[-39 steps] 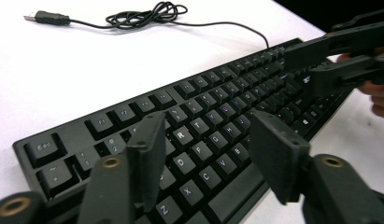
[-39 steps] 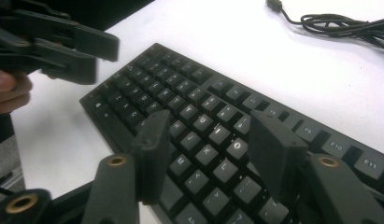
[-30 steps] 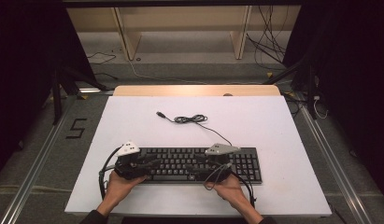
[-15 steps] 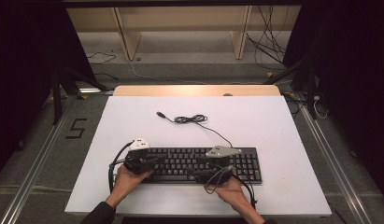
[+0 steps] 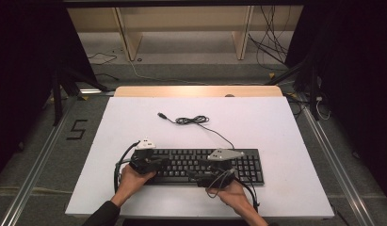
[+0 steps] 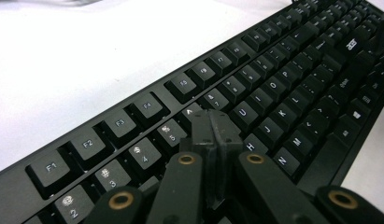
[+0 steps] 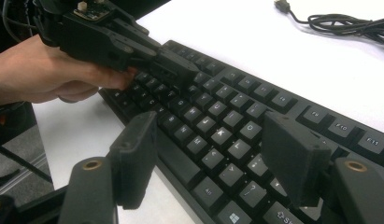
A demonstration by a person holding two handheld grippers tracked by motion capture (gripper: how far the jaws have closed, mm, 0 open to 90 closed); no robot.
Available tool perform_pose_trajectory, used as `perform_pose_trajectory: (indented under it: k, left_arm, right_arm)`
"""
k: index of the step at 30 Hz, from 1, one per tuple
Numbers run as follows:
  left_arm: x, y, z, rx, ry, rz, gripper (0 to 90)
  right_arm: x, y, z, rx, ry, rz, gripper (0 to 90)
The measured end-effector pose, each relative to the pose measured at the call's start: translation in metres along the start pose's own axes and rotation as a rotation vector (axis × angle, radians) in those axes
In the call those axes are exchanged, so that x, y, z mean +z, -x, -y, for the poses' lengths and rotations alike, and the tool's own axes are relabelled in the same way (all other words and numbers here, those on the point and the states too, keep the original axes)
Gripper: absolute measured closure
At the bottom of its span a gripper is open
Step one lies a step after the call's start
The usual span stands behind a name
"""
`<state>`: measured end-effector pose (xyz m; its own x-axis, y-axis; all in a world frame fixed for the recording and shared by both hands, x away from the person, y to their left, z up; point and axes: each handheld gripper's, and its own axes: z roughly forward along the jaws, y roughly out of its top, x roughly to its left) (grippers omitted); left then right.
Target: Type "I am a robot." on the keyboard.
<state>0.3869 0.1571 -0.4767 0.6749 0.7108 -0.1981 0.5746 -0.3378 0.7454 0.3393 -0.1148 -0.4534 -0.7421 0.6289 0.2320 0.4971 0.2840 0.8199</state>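
Observation:
A black keyboard (image 5: 205,165) lies along the near side of the white table (image 5: 257,122). My left gripper (image 5: 158,163) is over its left part, jaws shut together with nothing between them. In the left gripper view the shut tips (image 6: 213,128) sit low over the number and top letter rows; whether they touch a key I cannot tell. My right gripper (image 5: 197,175) points left across the keyboard's front edge. Its jaws (image 7: 213,154) stand open and have just been opening, with only the lower key rows (image 7: 217,140) beneath them. The left gripper (image 7: 173,70) also appears in the right gripper view.
The keyboard's black cable (image 5: 193,120) lies loosely coiled behind it, its plug (image 5: 160,114) free on the table. The cable (image 7: 353,23) also runs across the top right of the right gripper view. Beyond the table's far wooden edge (image 5: 196,91) stands a shelf frame with floor cables.
My left hand has shifted a little to the right, further over the keyboard's left part. The right hand has stayed where it was.

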Motion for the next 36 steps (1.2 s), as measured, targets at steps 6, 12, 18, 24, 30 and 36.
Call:
perform_pose_trajectory:
  k: [6, 12, 18, 24, 30, 36]
  left_arm:
    - [0.004, 0.0, 0.001, 0.003, -0.018, -0.01, 89.0]
    - [0.006, 0.0, 0.002, -0.004, -0.025, -0.011, 89.1]
    - [0.005, 0.001, 0.002, -0.004, -0.023, -0.016, 88.9]
    - [-0.002, 0.001, 0.0, -0.011, 0.026, -0.018, 87.9]
    - [-0.016, -0.002, -0.001, -0.042, 0.072, 0.0, 77.8]
    - [-0.027, -0.003, 0.001, -0.064, 0.108, 0.037, 63.6]
  right_arm:
    - [0.0, -0.001, 0.0, 0.001, -0.002, -0.001, 37.2]
    - [0.0, -0.001, 0.0, -0.004, -0.002, 0.0, 37.2]
    - [0.0, -0.001, 0.0, -0.004, 0.002, 0.002, 37.2]
    - [-0.001, 0.0, -0.001, 0.0, 0.005, 0.004, 37.2]
    - [0.0, -0.001, 0.0, -0.003, 0.005, 0.004, 36.5]
    - [0.0, 0.0, 0.0, 0.0, 0.002, 0.003, 35.8]
